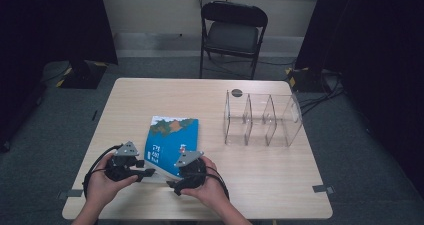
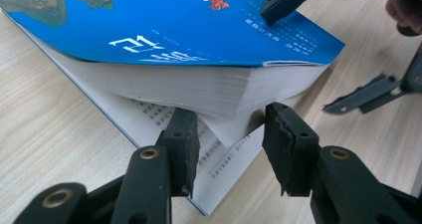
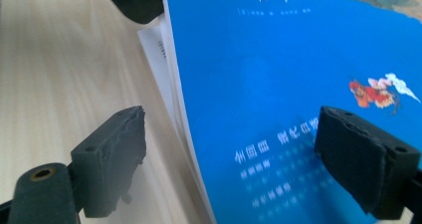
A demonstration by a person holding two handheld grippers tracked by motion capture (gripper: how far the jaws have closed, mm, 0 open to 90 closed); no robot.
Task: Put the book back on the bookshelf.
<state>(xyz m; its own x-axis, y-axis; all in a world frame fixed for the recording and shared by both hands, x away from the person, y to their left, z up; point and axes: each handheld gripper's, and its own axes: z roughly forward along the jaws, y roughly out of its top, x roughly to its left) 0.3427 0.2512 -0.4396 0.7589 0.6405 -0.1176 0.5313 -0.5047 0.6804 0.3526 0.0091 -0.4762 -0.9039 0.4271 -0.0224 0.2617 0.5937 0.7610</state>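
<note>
Wooden table (image 1: 280,185): clear acrylic divider organizer (image 1: 262,119) sits right of the blue paperback book (image 1: 172,142), compartments empty. Left gripper (image 2: 229,144) spread at the book's near page edge, pages between jaws. Right gripper (image 3: 231,154) spread, straddling the book's cover edge.

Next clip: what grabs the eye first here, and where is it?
The blue book at the table's near middle stands out, its lower pages splayed on the wood. Both tools close in on its near edge: the left tool open at the page block, the right tool open astride the cover. An empty clear divider rack stands to the right.
</note>
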